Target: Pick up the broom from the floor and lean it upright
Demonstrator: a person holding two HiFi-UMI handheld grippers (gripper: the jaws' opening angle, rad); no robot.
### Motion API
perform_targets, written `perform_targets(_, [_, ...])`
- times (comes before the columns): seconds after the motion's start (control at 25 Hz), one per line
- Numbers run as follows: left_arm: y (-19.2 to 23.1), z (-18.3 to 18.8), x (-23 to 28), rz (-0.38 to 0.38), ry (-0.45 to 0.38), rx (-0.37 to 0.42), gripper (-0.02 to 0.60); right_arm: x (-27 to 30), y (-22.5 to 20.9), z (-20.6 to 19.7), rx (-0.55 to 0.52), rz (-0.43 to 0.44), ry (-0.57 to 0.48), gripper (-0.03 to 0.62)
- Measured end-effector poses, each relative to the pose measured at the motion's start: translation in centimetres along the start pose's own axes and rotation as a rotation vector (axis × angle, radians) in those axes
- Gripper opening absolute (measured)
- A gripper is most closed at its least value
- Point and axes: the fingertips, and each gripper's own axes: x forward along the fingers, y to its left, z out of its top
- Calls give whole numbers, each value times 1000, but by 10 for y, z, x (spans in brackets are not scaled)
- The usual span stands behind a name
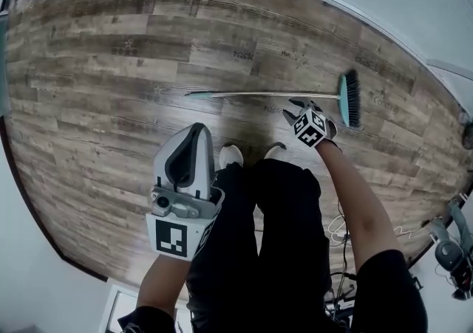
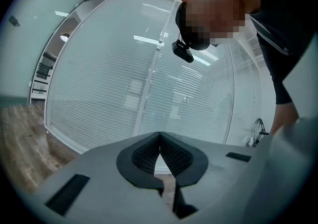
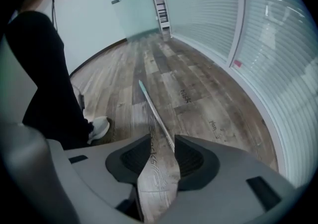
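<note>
The broom lies flat on the wooden floor. Its thin metal handle (image 1: 259,94) runs left to right, and its teal head with dark bristles (image 1: 349,99) is at the right end. My right gripper (image 1: 299,105) reaches down to the handle just left of the head. In the right gripper view the handle (image 3: 155,112) runs in between the open jaws of the right gripper (image 3: 161,144), close by the right pad, and floor shows in the gap. My left gripper (image 1: 196,129) is held up near my body, far from the broom. The left gripper (image 2: 160,133) is shut on nothing.
A glass wall with blinds (image 3: 278,54) borders the floor beyond the broom. The person's white shoes (image 1: 230,154) stand just short of the handle. Cables and equipment (image 1: 451,250) lie at the right edge of the floor.
</note>
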Motion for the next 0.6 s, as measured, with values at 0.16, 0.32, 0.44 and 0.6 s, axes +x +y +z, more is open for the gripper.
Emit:
perform_targets(0.16, [15, -23, 11, -26, -25, 7, 18, 61, -7, -6, -159, 21, 51, 141])
perform_targets(0.32, [28, -34, 21, -26, -68, 46, 18, 111, -11, -22, -218, 41, 96, 141])
perform_targets(0.44, [36, -37, 25, -16, -84, 44, 18, 137, -14, -34, -259, 32, 125, 141])
perform_targets(0.6, [48, -39, 23, -1, -103, 6, 18, 159, -14, -40, -297, 2, 126, 140])
